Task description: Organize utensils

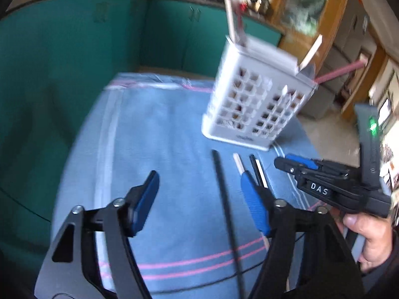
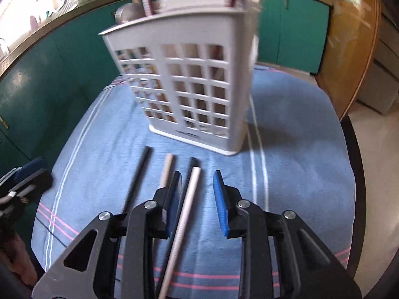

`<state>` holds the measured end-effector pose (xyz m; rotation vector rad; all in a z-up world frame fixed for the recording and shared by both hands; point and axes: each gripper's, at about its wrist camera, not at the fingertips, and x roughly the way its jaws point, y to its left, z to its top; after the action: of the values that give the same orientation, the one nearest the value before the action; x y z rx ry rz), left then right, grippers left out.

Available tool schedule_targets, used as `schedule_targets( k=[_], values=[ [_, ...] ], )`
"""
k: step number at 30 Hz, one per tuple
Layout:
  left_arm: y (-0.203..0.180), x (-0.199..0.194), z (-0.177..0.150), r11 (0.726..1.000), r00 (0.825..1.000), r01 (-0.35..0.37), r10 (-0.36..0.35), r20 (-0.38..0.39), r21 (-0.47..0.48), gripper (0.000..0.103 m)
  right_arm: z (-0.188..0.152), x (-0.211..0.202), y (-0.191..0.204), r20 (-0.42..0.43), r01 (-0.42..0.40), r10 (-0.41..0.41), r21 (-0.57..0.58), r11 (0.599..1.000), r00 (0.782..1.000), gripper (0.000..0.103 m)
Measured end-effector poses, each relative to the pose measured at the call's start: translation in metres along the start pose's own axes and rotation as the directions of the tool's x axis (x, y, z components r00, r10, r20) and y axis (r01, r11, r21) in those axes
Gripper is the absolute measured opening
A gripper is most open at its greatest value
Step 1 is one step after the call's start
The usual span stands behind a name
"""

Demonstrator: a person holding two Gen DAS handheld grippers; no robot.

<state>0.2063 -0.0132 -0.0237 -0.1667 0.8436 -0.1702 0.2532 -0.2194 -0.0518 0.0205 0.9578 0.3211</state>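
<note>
A white lattice utensil basket (image 1: 251,104) (image 2: 194,87) stands on the blue striped cloth (image 1: 159,129) (image 2: 299,149), with several sticks and handles poking out of its top. Several chopsticks lie in a row in front of it: a black one (image 1: 224,204) (image 2: 137,177), a pale wooden one (image 1: 238,163) (image 2: 167,168), another black one (image 2: 193,162) and a light one (image 2: 184,214). My left gripper (image 1: 202,199) is open above the black chopstick. My right gripper (image 2: 197,199) (image 1: 296,164) is open, its jaws either side of the light chopstick.
Teal cabinets (image 1: 74,49) (image 2: 294,25) run behind the table under a cluttered counter. A wooden frame (image 1: 321,25) and grey drawers stand at the right. The table's dark edge (image 2: 356,162) curves at the right.
</note>
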Motion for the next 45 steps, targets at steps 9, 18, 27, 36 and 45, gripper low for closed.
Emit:
schedule_targets(
  k=[9,18,27,36,45],
  values=[
    [-0.02,0.073,0.028,0.996,0.985,-0.084,0.087,-0.151,0.03,0.034,0.027,0.036,0.001,-0.084,-0.022,0.023,0.011,1.0,0.996,0.028],
    [-0.012,0.096,0.03,0.998,0.975,-0.071,0.068,-0.211,-0.002,0.025,0.036,0.06,0.02,-0.131,0.043,-0.046,-0.027,0.999,0.99,0.023],
    [-0.009,0.102,0.029,0.999,0.975,-0.045,0.05,-0.215,0.029,0.0,0.045,0.076,0.041,-0.161,0.093,-0.104,-0.072,0.993,0.981,0.007],
    [0.016,0.042,0.039,1.0,0.992,0.004,-0.007,-0.13,-0.03,0.0,0.032,0.013,0.044,-0.027,0.017,-0.017,-0.019,1.0,0.999,0.007],
    [0.004,0.08,0.032,1.0,0.978,-0.012,0.01,-0.21,-0.008,0.014,0.018,-0.064,0.045,0.087,-0.039,0.04,-0.014,0.999,0.995,0.007]
  ],
)
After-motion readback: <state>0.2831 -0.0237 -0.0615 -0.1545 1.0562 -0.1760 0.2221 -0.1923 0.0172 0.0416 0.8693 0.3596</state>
